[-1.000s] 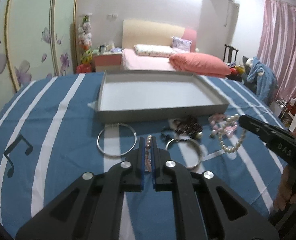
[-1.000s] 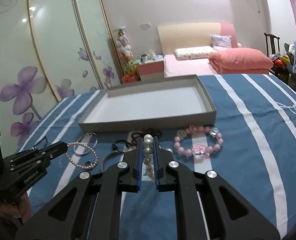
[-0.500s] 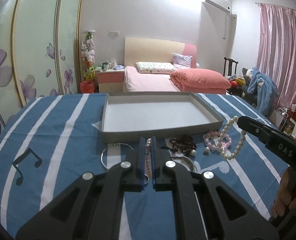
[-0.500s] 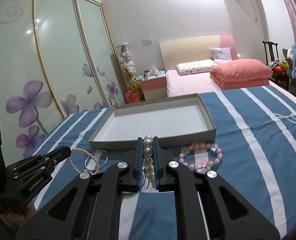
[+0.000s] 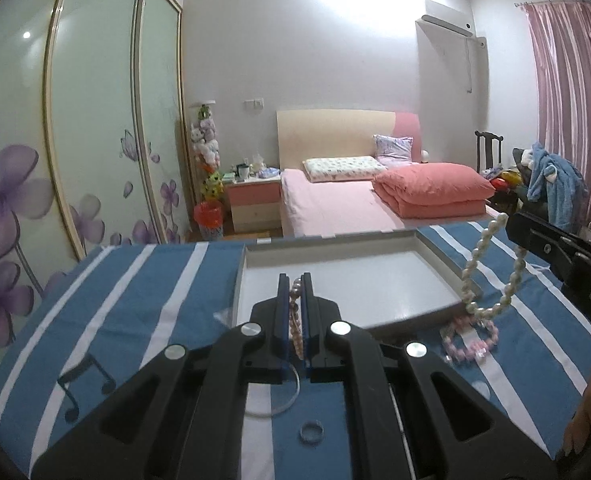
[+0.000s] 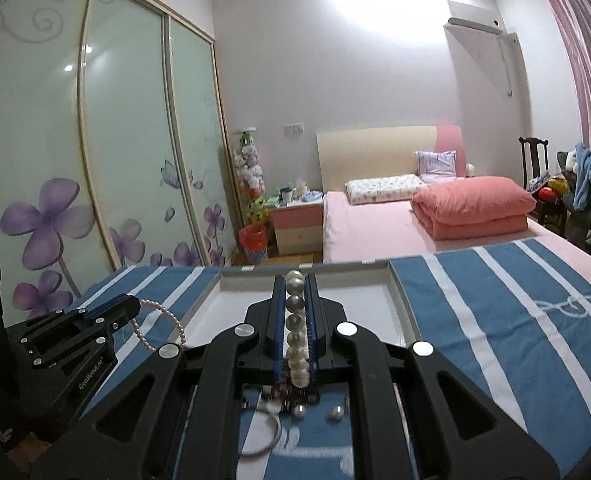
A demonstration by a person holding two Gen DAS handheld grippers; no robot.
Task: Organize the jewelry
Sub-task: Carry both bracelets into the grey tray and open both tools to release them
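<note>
My left gripper (image 5: 295,280) is shut on a small pink bead bracelet (image 5: 296,322), lifted above the striped cloth near the front wall of the grey tray (image 5: 439,256). In the right wrist view that bracelet (image 6: 163,322) hangs as a loop from the left gripper (image 6: 129,307). My right gripper (image 6: 295,278) is shut on a white pearl strand (image 6: 296,332), which lies along its fingers. In the left wrist view the pearl strand (image 5: 491,276) dangles from the right gripper (image 5: 513,220) over the tray's right corner.
On the blue-and-white striped cloth (image 5: 155,292) lie a pink bead bracelet (image 5: 469,338), a thin silver bangle (image 5: 283,396) and a small ring (image 5: 310,432). Loose pearls (image 6: 335,412) and a bangle (image 6: 267,432) show under the right gripper. A bed (image 5: 335,208) stands behind.
Both grippers have risen and tipped up with their strands, which now hang clear of the cloth. The jewelry left on the cloth has dropped low in both views.
</note>
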